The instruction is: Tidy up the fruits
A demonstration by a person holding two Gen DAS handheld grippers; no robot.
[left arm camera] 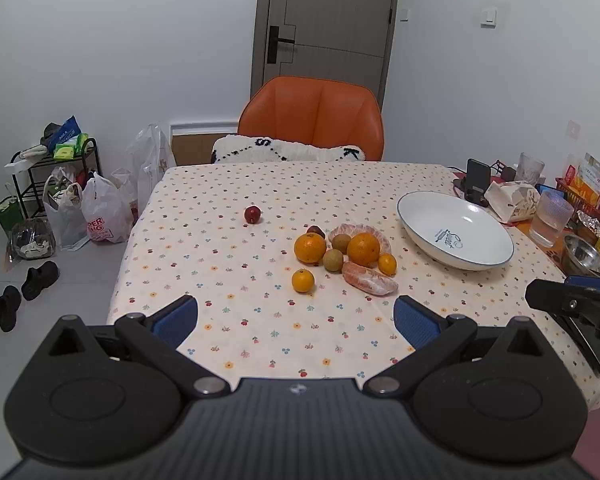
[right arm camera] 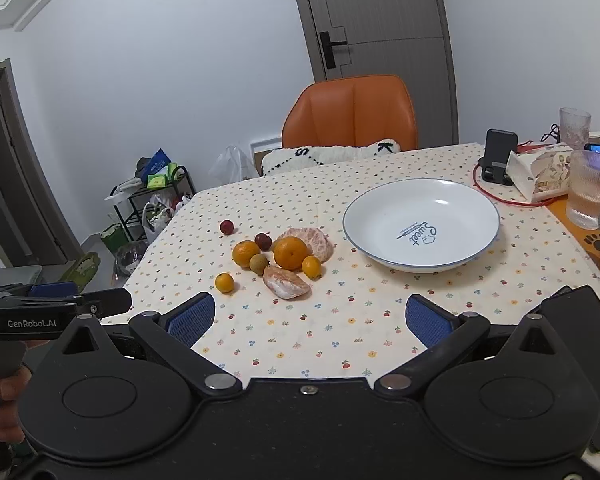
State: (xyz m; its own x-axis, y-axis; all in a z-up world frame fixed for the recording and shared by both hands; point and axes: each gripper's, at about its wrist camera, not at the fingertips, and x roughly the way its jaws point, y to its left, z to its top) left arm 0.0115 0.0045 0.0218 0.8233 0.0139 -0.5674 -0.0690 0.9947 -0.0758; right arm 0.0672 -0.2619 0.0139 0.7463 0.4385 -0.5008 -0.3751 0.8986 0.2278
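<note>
Much bare cloth lies open on the counter (right arm camera: 340,320) between its near edge and the fruit. The white plate (right arm camera: 421,225) stands empty toward the right edge, apart from crowded glasses (right arm camera: 590,188) whose far side is cut off. The fruit cluster (right arm camera: 278,258) sits mid-counter: oranges, peeled segments, small brown fruits partly hidden behind them. One red fruit (right arm camera: 227,227) lies apart toward the far left. The left tool (left arm camera: 296,320) and right tool (right arm camera: 310,322) both gape wide, holding nothing, near the front edge, well short of the fruit.
</note>
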